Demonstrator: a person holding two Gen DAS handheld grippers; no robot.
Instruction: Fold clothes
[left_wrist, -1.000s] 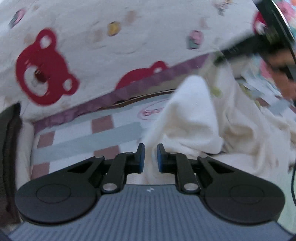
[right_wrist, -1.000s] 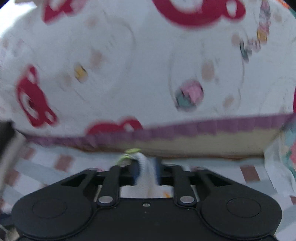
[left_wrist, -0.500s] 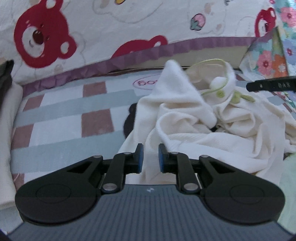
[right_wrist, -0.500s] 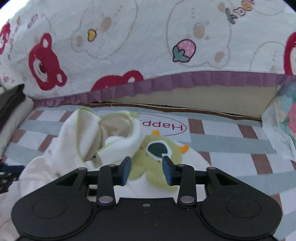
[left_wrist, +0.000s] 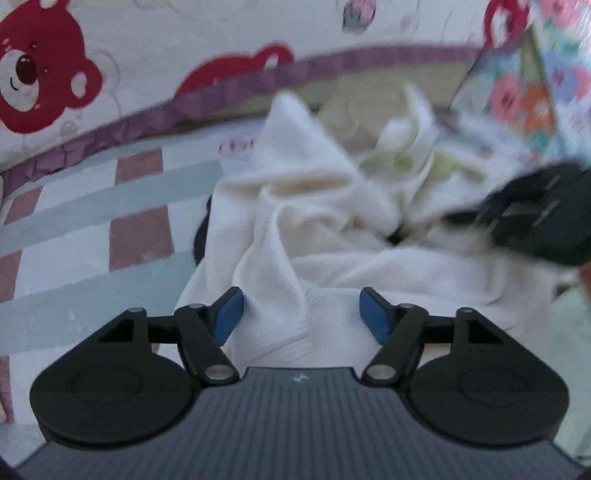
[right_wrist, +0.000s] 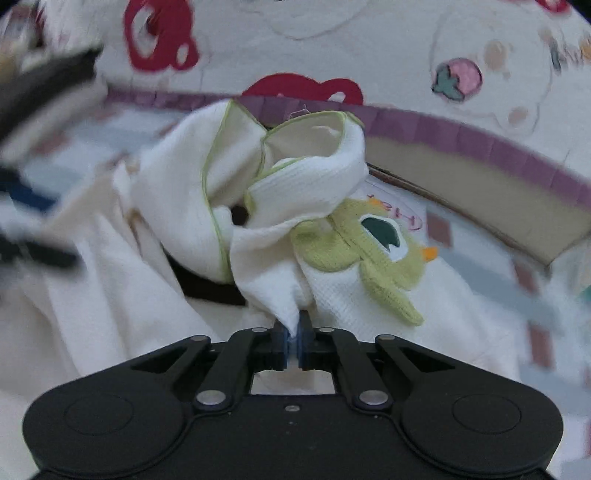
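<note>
The checked bed sheet (left_wrist: 92, 221) carries my crumpled cream garment (left_wrist: 332, 258), heaped from centre toward two o'clock. My left gripper (left_wrist: 301, 314) has just been spreading its jaws, cloth lying loose between them. My right gripper (right_wrist: 291, 332) has just clenched on a garment fold; the green patch (right_wrist: 369, 254) at three o'clock is perhaps a frog.

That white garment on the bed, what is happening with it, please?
A person with a tool in each hand is starting to fold a crumpled white garment with green trim and a green frog patch, lying on a checked sheet. The right tool has just closed and now pinches a fold of the cloth. The left tool has just been opening; cloth lies between its blue pads, but they do not press it yet. Nothing is folded so far.
</note>
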